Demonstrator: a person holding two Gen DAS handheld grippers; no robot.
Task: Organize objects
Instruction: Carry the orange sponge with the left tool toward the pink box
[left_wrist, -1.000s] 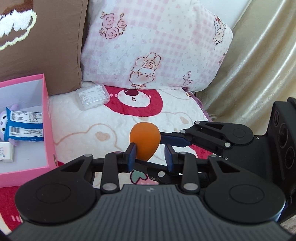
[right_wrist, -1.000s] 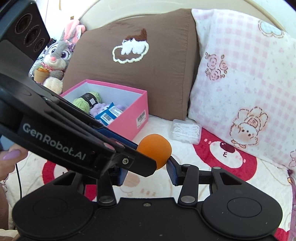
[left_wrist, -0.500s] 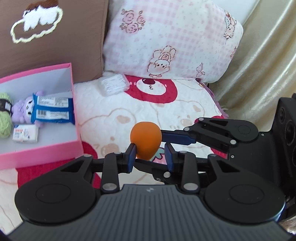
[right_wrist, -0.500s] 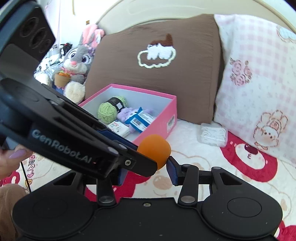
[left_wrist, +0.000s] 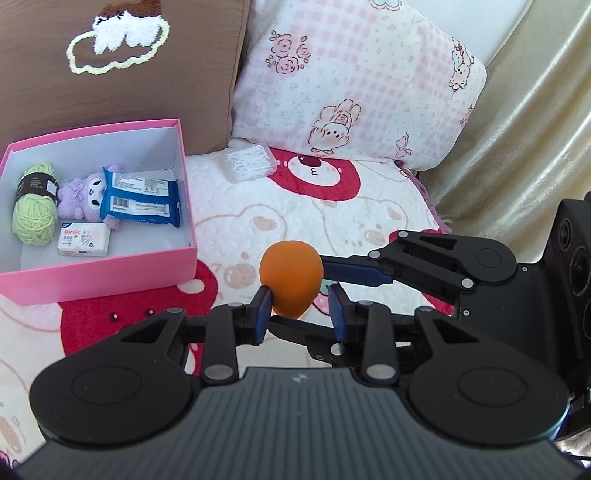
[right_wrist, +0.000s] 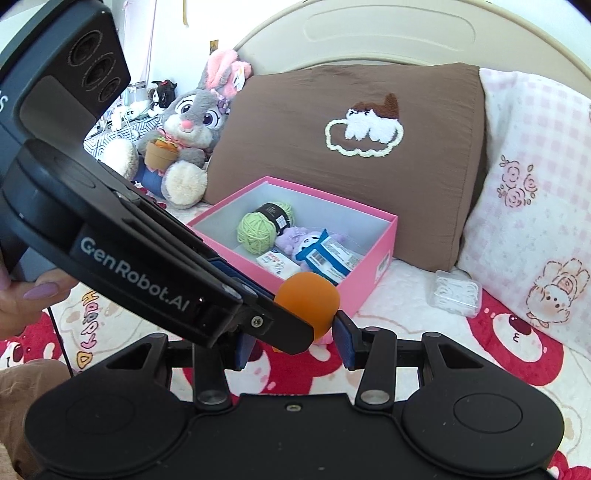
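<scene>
A bed holds two pillows, a brown pillow (left_wrist: 122, 74) and a pink checked pillow (left_wrist: 354, 81); only the right wrist view shows the grey plush rabbit (right_wrist: 188, 136) at the far left and a hand (right_wrist: 22, 295). One pink box (left_wrist: 99, 273), now nearer the middle than a second ago, holds four things: green yarn (left_wrist: 33, 206), purple plush, blue packet, white packet. Both the left gripper (left_wrist: 300, 308) and right gripper (right_wrist: 291, 341) stand partly closed about one orange egg-shaped sponge (left_wrist: 290, 282), held over the blanket just right of the box; a clear case (left_wrist: 249, 162) lies far behind.
</scene>
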